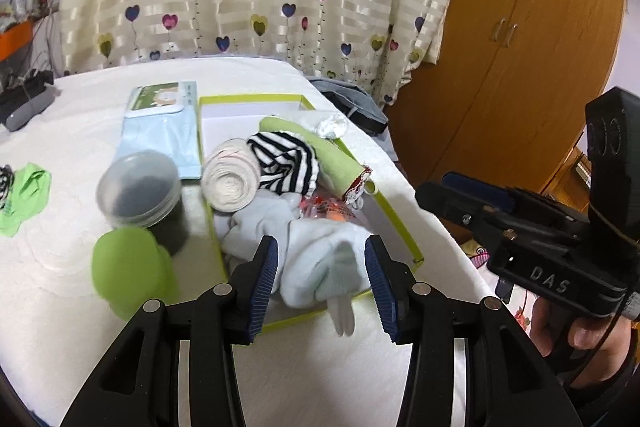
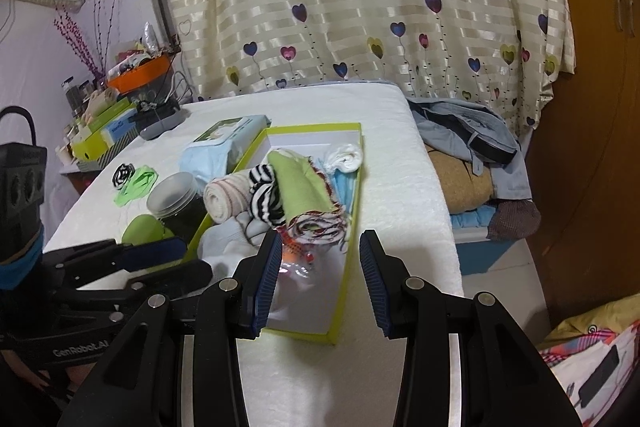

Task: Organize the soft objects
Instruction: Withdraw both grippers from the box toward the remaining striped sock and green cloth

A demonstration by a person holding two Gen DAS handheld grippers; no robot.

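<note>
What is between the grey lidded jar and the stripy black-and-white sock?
A rolled cream cloth lies between the jar and the striped sock, just inside the green-edged box. Both wrist views show it.

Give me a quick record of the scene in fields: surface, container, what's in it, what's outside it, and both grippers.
surface: white table
container: shallow box with green rim, open
in the box: cream roll, striped cloth, green roll, pale socks
outside the box: round jar, green cup, green cloth, tissue pack
left gripper: open, a pale sock seen between its pads, not pressed
right gripper: open, holding nothing
</note>
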